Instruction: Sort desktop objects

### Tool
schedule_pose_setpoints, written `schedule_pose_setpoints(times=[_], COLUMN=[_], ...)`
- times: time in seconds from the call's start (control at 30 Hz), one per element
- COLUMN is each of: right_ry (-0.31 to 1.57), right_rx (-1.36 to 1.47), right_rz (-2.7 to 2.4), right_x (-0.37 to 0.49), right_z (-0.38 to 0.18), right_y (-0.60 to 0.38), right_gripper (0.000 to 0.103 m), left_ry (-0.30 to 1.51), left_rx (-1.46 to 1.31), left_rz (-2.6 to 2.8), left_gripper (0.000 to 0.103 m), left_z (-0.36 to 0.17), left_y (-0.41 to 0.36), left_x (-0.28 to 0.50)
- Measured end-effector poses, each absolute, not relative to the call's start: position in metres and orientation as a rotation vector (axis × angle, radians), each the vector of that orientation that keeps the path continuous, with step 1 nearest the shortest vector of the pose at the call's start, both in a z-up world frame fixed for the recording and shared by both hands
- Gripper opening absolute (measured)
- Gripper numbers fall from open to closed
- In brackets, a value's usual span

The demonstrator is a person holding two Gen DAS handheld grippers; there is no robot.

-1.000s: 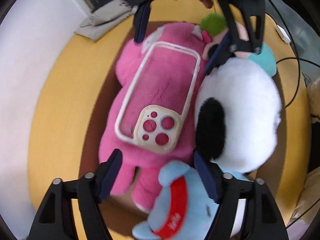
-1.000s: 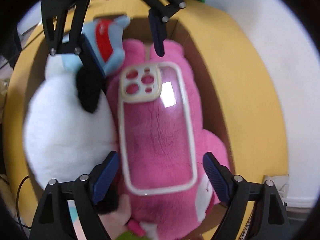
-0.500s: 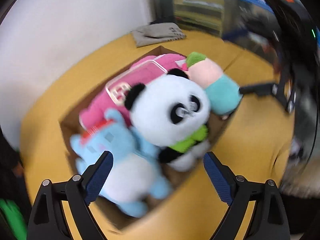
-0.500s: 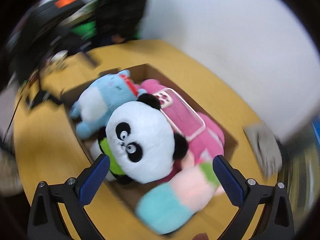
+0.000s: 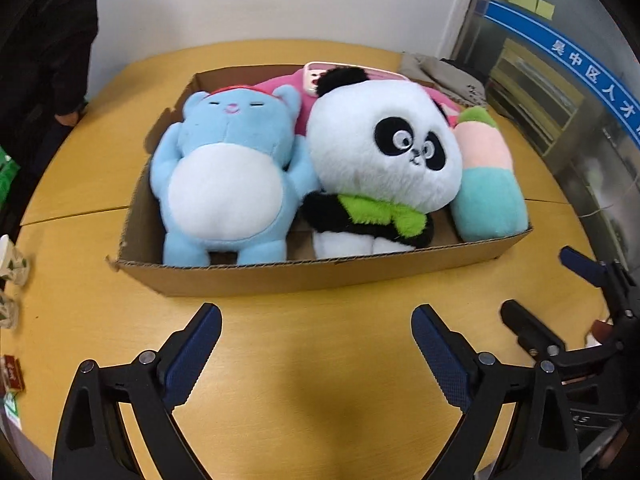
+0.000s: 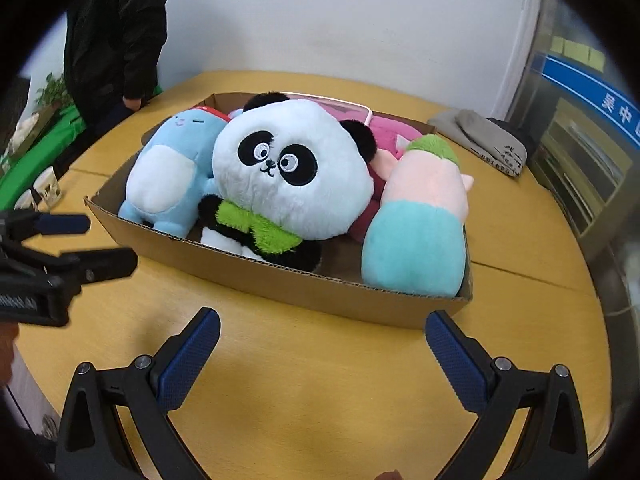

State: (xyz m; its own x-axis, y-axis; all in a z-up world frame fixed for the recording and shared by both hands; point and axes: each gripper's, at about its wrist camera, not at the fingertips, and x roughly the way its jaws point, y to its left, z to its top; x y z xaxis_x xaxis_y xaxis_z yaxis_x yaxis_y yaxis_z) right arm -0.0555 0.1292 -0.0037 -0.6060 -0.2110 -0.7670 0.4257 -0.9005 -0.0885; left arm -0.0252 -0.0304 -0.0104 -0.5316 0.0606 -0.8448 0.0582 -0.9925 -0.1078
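The main risk, as I judge it, is in the crowding: the cardboard box (image 5: 320, 276) is packed so full that the panda plush (image 5: 384, 152) sits on top of its neighbours and leans over the near wall, and the pastel plush (image 5: 490, 188) overhangs the box's right end, so a careless nudge to the box or a pull at one toy could tip another out onto the surface (image 5: 304, 360). The clear phone case (image 5: 316, 74) rests loosely on the pink plush (image 5: 280, 84) at the far side and could slide down behind the toys. The blue bear plush (image 5: 224, 176) lies on its back at the box's left end. Both tongs stand wide apart with nothing between them, the left tongs (image 5: 316, 354) having just opened further: they hover over bare surface by its near edge, just short of the box's near wall, and the right tongs (image 6: 322, 354) likewise, facing the panda and the pastel plush. The box sits mid-surface, well clear of every edge.
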Motion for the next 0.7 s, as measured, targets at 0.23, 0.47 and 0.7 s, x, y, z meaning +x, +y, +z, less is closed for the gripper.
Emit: schedule_pose_setpoints(times=[0.23, 0.47, 0.7], right_ry=[0.345, 0.332, 0.335], right_rx=[1.135, 1.128, 1.141], right_rz=[-2.549, -2.594, -2.593], right_x=[-0.05, -0.044, -0.038], right_z=[0.004, 0.012, 0.011], right_y=[0.139, 0.149, 0.151], right_gripper=[0.102, 0.102, 0.102], left_ry=[-0.229, -0.223, -0.212], left_rx=[-1.436, -1.413, -1.353], left_rz=[2.824, 2.817, 2.876], left_gripper=[0.099, 0.099, 0.099], left_z=[0.001, 0.004, 0.013], left_y=[-0.037, -0.034, -0.032], left_x=[-0.005, -0.002, 0.005])
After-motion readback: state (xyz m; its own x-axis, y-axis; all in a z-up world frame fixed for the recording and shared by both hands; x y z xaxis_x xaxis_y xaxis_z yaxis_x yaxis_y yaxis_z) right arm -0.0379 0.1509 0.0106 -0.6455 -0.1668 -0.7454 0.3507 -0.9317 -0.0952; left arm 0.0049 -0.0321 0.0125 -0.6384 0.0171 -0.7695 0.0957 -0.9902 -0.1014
